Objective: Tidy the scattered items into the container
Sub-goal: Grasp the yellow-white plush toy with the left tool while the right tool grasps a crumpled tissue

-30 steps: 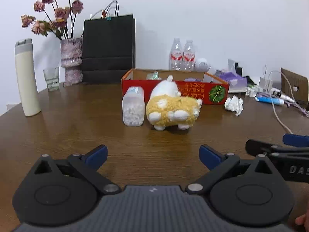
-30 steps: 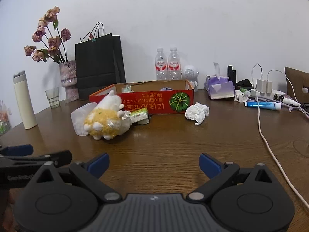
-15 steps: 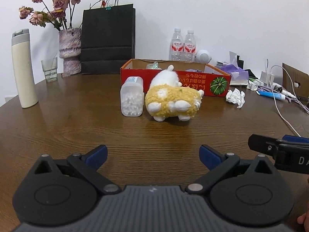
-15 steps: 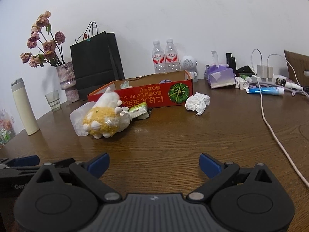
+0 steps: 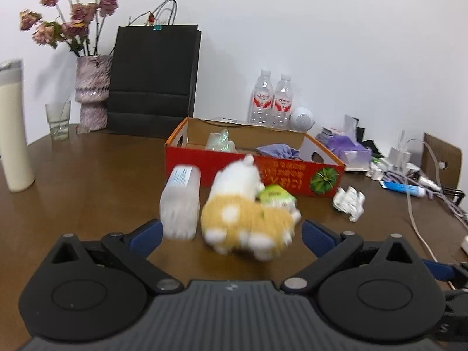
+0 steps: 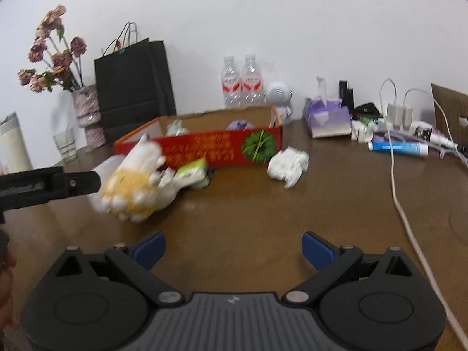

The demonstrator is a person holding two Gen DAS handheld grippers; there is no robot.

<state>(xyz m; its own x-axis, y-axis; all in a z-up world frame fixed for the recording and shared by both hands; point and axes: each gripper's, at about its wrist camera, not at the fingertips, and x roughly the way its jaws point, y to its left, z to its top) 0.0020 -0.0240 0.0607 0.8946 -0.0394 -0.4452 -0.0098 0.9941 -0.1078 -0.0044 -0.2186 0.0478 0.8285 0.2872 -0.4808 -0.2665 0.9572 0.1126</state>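
Observation:
A yellow and white plush toy [image 5: 248, 219] lies on the brown table in front of a red cardboard box [image 5: 292, 175], with a clear plastic jar [image 5: 180, 207] at its left and a green packet [image 5: 275, 194] behind it. My left gripper [image 5: 231, 234] is open, its fingertips either side of the jar and the toy. My right gripper [image 6: 232, 250] is open and empty, short of the toy [image 6: 137, 181] and to its right. A crumpled white tissue [image 6: 288, 163] lies by the box [image 6: 204, 149]. The box holds a purple cloth [image 5: 278, 149] and a clear wrapper [image 5: 219, 142].
A black paper bag [image 5: 155, 79], a vase of dried flowers [image 5: 92, 90], a glass [image 5: 58, 120] and a cream flask [image 5: 13, 128] stand at the back left. Two water bottles [image 5: 272, 99], a tissue pack [image 6: 327, 117], chargers, a white cable [image 6: 403, 204] and a blue tube [image 6: 397, 147] crowd the right.
Both grippers have moved forward towards the toy and box, and both views have risen. The left gripper now reaches the toy and jar. Nothing has been taken hold of.

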